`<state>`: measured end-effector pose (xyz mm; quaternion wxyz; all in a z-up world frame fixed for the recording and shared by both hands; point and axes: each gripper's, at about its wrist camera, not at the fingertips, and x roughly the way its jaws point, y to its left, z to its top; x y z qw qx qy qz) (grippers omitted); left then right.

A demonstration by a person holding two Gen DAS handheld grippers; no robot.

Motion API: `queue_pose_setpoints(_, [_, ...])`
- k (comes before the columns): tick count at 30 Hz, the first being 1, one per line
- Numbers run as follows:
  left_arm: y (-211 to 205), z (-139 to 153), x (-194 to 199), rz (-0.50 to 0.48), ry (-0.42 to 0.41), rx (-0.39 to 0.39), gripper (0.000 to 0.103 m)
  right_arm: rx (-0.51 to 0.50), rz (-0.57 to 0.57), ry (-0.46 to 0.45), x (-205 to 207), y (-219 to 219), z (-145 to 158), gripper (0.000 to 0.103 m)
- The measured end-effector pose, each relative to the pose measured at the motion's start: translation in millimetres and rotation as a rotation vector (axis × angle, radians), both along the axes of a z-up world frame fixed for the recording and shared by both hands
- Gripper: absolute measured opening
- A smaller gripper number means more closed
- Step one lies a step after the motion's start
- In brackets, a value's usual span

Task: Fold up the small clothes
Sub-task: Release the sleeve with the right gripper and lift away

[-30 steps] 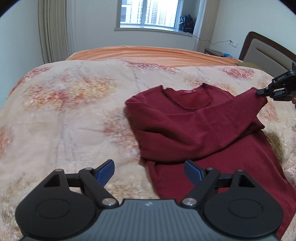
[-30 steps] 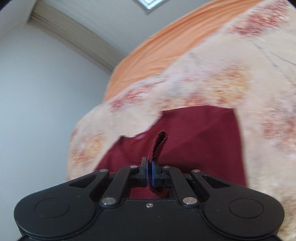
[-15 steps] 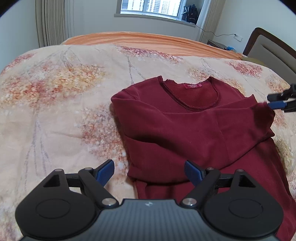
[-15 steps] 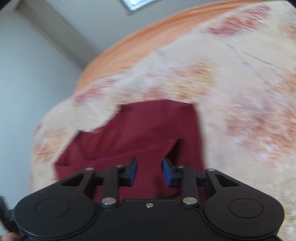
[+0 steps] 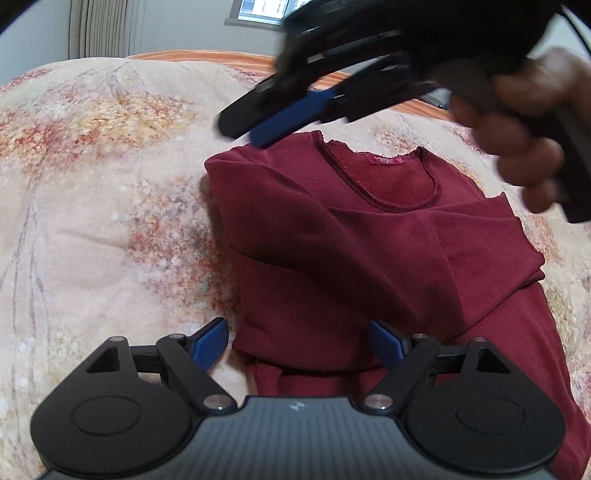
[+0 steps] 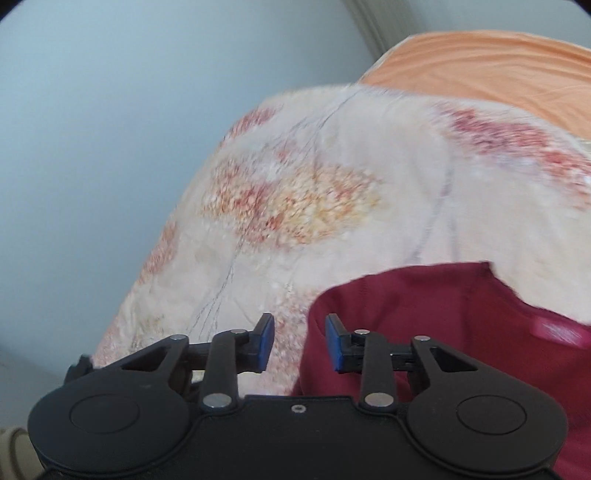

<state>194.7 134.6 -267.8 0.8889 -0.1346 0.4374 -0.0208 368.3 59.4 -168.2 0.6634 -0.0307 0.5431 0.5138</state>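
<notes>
A dark red long-sleeved shirt lies on the bed, neck away from me, a pink label inside the collar. One sleeve lies folded across the chest. My left gripper is open wide, hovering over the shirt's near folded edge. My right gripper, held by a hand, hangs above the shirt's far left shoulder. In the right wrist view this gripper has a narrow gap and its jaws are closing; the shirt's shoulder edge lies below the gap, not pressed by the pads.
A floral peach bedspread covers the bed, with an orange sheet at the far end. A pale wall stands beyond the bed's left edge. Pleated curtains and a window are at the back.
My right gripper let go of the sleeve cuff, opened, and swung from the shirt's right side to above its left shoulder. The sleeve now rests across the chest. My left gripper came lower and closer.
</notes>
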Motion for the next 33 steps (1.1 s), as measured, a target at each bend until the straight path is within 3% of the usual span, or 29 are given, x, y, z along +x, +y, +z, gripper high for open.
queue_pose_setpoints(5, [4.1,-7.2,-5.7,0.014,0.002,-0.033,0.087,-0.141,0.075,0.000,-0.9,42.0,-30.7,0.023])
queue_pose_setpoints(8, [5.9,-9.5,-9.9,0.023,0.002,-0.048,0.087,-0.197,0.094,-0.015,1.9,50.0,-44.1,0.004])
queue_pose_setpoints(9, [6.8,-8.6,-9.9,0.026,-0.001,-0.053,0.087,-0.178,0.065,0.002,6.7,48.5,-44.2,0.002])
queue_pose_setpoints(12, [8.6,-8.3,-9.7,0.032,-0.010,-0.069,0.087,0.032,-0.204,0.128,41.5,20.3,-33.0,0.001])
queue_pose_setpoints(14, [6.5,-10.4,-8.7,0.021,-0.003,-0.067,0.087,0.068,-0.321,0.119,55.9,3.1,-31.7,0.000])
queue_pose_setpoints(16, [2.4,-12.7,-9.0,0.006,0.007,-0.054,0.088,0.042,-0.367,0.076,64.8,-7.0,-34.9,0.000])
queue_pose_setpoints(18, [-1.0,-12.0,-11.5,-0.006,0.007,-0.041,0.088,0.013,-0.379,0.081,70.2,-15.4,-39.2,0.009])
queue_pose_setpoints(20, [1.9,-8.9,-16.8,0.008,0.007,-0.045,0.088,0.069,-0.368,0.113,72.7,-28.9,-31.5,0.019])
queue_pose_setpoints(22, [5.8,-3.8,-24.5,0.044,-0.002,-0.051,0.088,0.099,-0.346,0.049,67.5,-46.5,-11.4,0.032])
queue_pose_setpoints(24, [12.9,2.7,-31.4,0.082,-0.011,-0.060,0.088,0.106,-0.355,-0.003,61.2,-75.5,4.7,0.037])
queue_pose_setpoints(28, [24.0,20.0,-38.5,0.111,-0.063,-0.061,0.088,0.077,-0.475,-0.034,46.2,-169.0,17.2,0.049])
queue_pose_setpoints(33, [26.5,25.6,-18.8,0.112,-0.070,-0.050,0.090,-0.066,-0.658,-0.098,19.3,-293.9,14.6,0.050])
